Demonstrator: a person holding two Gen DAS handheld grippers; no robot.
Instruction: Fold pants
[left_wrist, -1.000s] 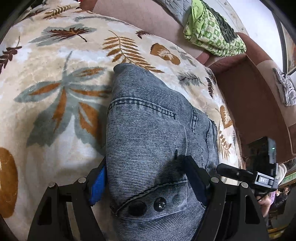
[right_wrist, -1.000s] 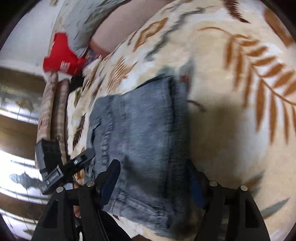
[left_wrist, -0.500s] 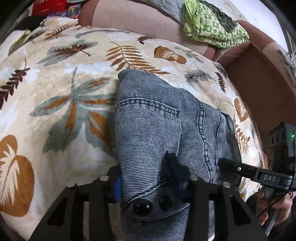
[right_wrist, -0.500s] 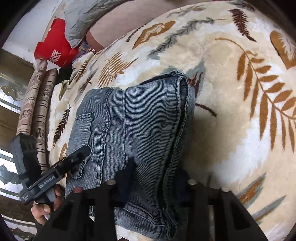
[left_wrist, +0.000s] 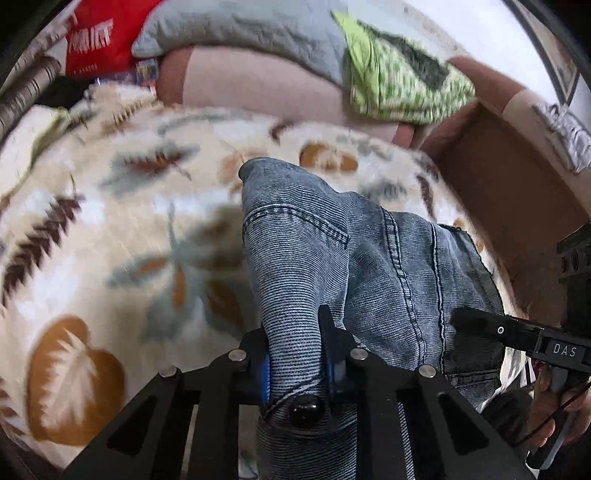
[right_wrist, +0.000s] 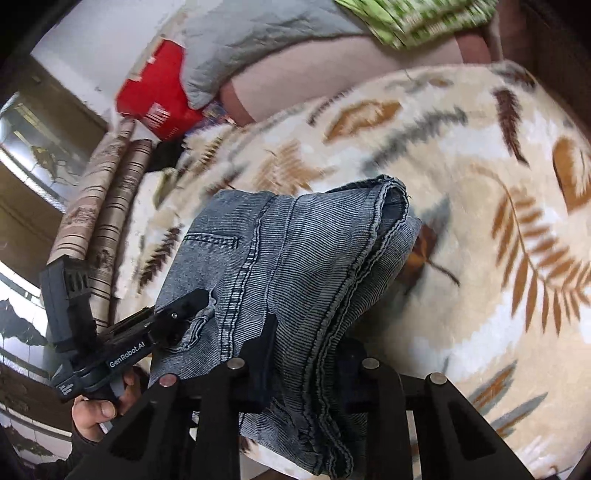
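Left gripper (left_wrist: 295, 354) clamps the waistband edge of the folded jeans (left_wrist: 369, 266). Right gripper (right_wrist: 306, 362) pinches the stacked hem edges at the near right. Jeans bunch over the leaf-print blanket (right_wrist: 480, 166). Only the right view shows a bare hand (right_wrist: 96, 410) under the left tool.

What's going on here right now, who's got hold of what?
A person is folding blue jeans on a leaf-patterned blanket. The left gripper is shut on the waistband end by the button, and the right gripper is shut on the stacked denim edges at the other side. The jeans are already folded into a compact bundle, held at both near corners.
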